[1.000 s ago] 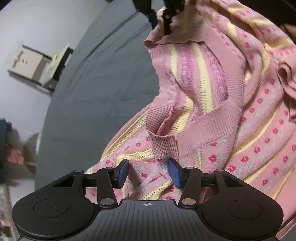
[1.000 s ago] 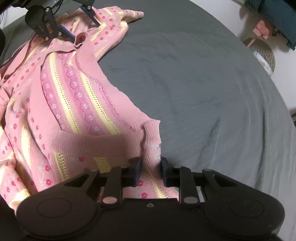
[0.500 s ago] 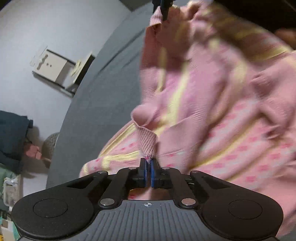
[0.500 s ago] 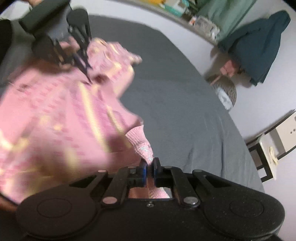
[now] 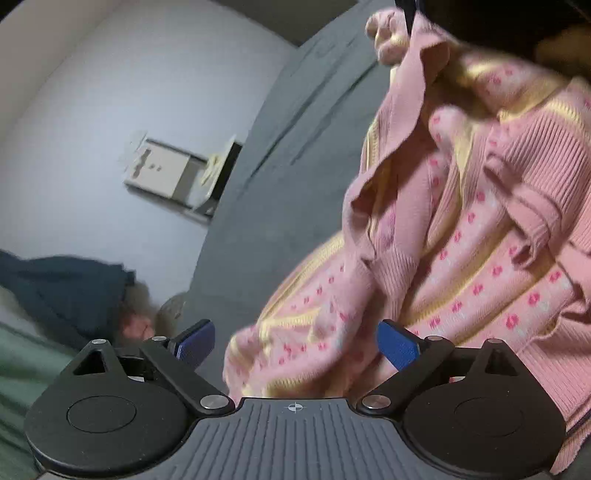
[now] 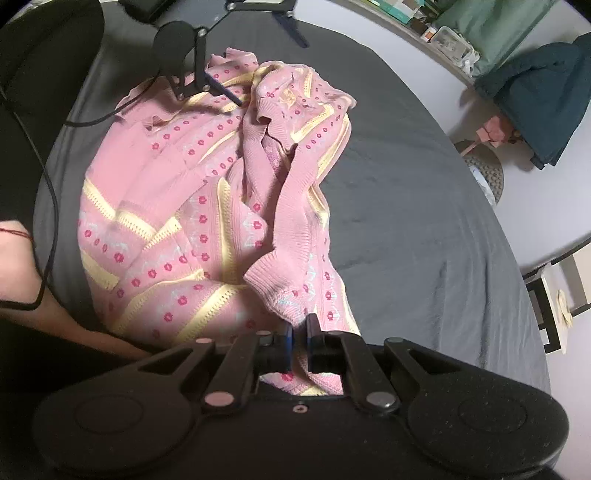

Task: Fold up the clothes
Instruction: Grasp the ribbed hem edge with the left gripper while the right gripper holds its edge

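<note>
From my left wrist, my left gripper [image 5: 293, 341] has just been opening and its two blue pads [image 5: 397, 349] now stand wide apart; a fold of the one pink knit cardigan [image 5: 480, 229] lies between them, but neither pad presses on it. The cardigan fills the view from twelve to five o'clock, bunched on the grey bed sheet [image 5: 266, 206]. At one o'clock the tip of my right gripper [image 5: 409, 14] pinches its top edge. At nine o'clock one pale side table [image 5: 166, 171] stands against the wall, and at eight o'clock one dark blue garment [image 5: 62, 291] hangs, blurred.

From my right wrist, my right gripper [image 6: 300, 341] is clamped tight on the cardigan [image 6: 177, 221], the knit running between its two pads near one ribbed cuff [image 6: 275, 284]. The rest of the cardigan lies crumpled from six up to eleven o'clock on the sheet [image 6: 424, 221]. My left gripper [image 6: 258, 59] hovers over its far end at eleven o'clock, jaws spread. One black cable [image 6: 51, 192] runs down at nine o'clock, past my forearm [image 6: 22, 273]. At two o'clock hangs the blue garment [image 6: 543, 88], with one green cloth [image 6: 491, 22] above it, and at four o'clock the side table [image 6: 557, 291].
</note>
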A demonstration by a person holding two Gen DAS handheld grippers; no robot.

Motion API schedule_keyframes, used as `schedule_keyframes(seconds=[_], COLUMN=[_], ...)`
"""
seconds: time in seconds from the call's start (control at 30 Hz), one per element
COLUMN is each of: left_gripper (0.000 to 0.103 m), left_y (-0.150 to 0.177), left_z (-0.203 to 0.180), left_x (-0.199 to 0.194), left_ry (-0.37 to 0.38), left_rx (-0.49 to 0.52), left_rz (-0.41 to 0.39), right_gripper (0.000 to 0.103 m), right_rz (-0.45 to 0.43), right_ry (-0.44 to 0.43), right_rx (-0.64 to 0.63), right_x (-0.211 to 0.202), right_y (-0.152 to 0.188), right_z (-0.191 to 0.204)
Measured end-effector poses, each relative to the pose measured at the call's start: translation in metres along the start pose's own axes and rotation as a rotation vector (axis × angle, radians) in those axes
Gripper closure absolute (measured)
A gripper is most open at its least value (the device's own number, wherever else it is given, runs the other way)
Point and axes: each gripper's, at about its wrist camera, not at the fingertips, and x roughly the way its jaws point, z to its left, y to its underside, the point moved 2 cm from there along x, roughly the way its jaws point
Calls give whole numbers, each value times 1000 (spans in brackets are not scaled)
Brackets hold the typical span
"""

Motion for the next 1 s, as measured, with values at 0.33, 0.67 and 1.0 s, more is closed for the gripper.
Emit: schedule_keyframes(seconds=[0.33, 0.67, 1.0], left_gripper=[8, 42, 69], left_y=[-15, -3, -4], left_z=[44, 37, 21], left_x=[4, 26, 50], left_ry=[227, 428, 511], left_rx=[107, 246, 207], left_rz=[-107, 3, 36], right_gripper=[95, 95, 95], right_rz=[12, 8, 12], right_ry=[-22, -18, -22], right_rx=[-11, -7, -3], right_x=[-3, 4, 4], right_y=[10, 8, 10], right_z=[10, 15, 12])
